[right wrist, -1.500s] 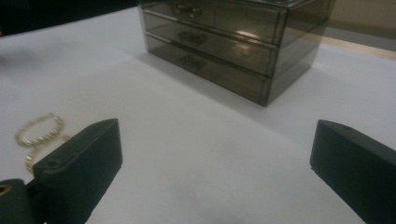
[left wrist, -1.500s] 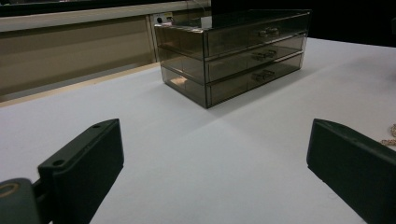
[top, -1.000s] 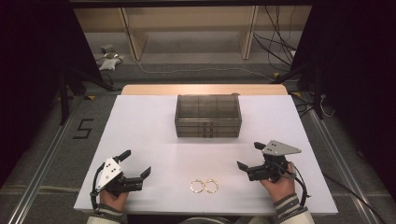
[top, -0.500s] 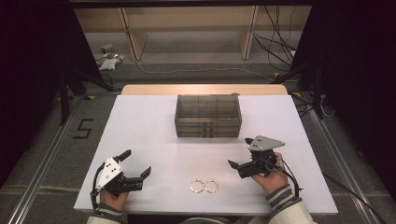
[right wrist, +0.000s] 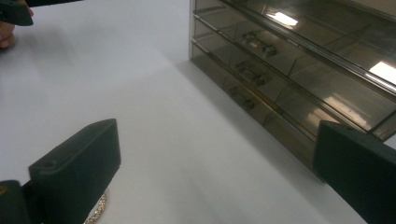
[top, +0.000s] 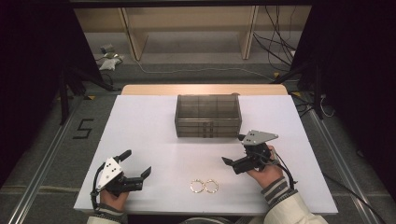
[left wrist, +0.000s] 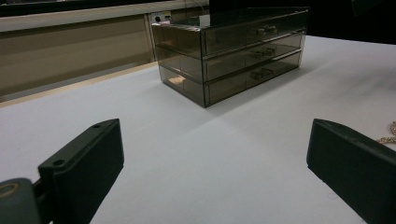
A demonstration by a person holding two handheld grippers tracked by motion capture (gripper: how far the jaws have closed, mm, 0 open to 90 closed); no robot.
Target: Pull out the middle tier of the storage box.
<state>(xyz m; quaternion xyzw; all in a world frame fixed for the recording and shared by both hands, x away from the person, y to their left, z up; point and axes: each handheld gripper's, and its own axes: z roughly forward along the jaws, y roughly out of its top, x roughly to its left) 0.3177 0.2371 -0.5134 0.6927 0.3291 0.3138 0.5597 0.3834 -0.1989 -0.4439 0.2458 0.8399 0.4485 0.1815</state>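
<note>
You are holding both jaws wide apart and empty: right hand-held gripper (top: 232,150) hovering between drawer box (top: 208,116) and bracelets (top: 204,186); left hand-held gripper (top: 138,164) nearing the desk (top: 149,126) edge.

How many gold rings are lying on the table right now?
2. Both rings lie side by side near the front edge of the white table, between the two hands: the left ring and the right ring. They look close enough to touch.

Smoky drawer box (right wrist: 299,70), perhaps bracelet (right wrist: 96,209)
</note>
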